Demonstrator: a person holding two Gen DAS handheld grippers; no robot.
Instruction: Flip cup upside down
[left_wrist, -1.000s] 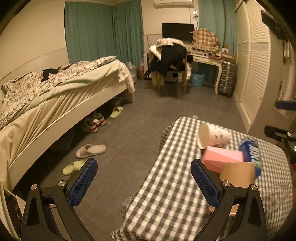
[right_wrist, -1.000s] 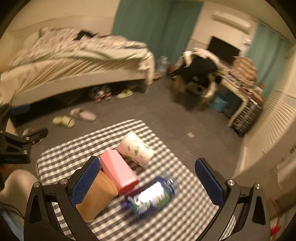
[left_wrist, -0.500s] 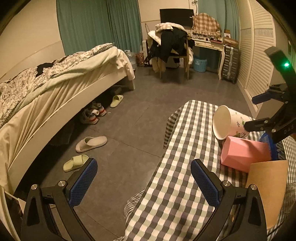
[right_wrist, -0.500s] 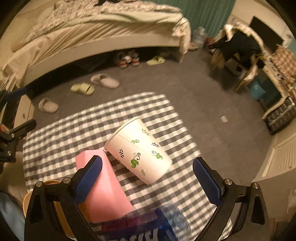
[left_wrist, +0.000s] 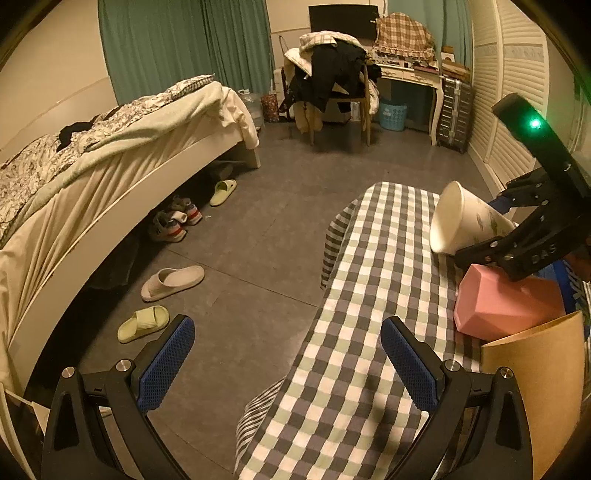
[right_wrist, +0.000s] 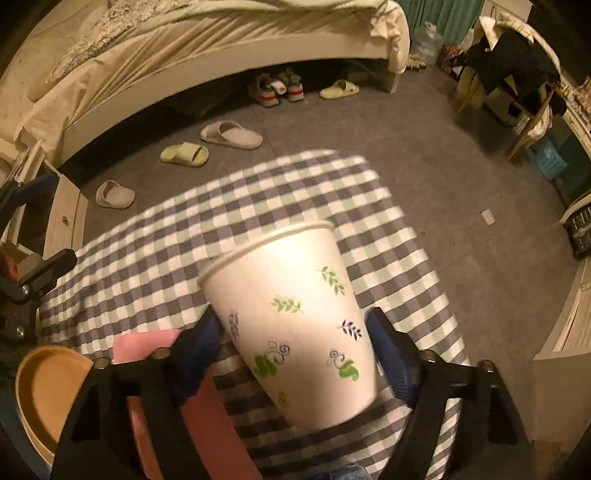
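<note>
A white paper cup (right_wrist: 295, 325) with green leaf prints lies on its side on the checked tablecloth (right_wrist: 207, 221), its mouth pointing away from the right wrist camera. My right gripper (right_wrist: 299, 354) is shut on the cup, a blue pad on each side of its body. In the left wrist view the cup (left_wrist: 461, 225) shows its open mouth at the far right of the table, with the right gripper (left_wrist: 506, 229) around it. My left gripper (left_wrist: 288, 362) is open and empty, low over the table's near left edge.
A pink box (left_wrist: 506, 306) and a tan round container (left_wrist: 535, 384) lie beside the cup; they also show in the right wrist view, box (right_wrist: 147, 343) and container (right_wrist: 48, 387). A bed (left_wrist: 110, 166), slippers (left_wrist: 173, 280) and a chair (left_wrist: 332, 85) stand on the floor.
My right gripper moved down onto the cup and closed on it. My left gripper stayed open and shifted slightly along the table edge.
</note>
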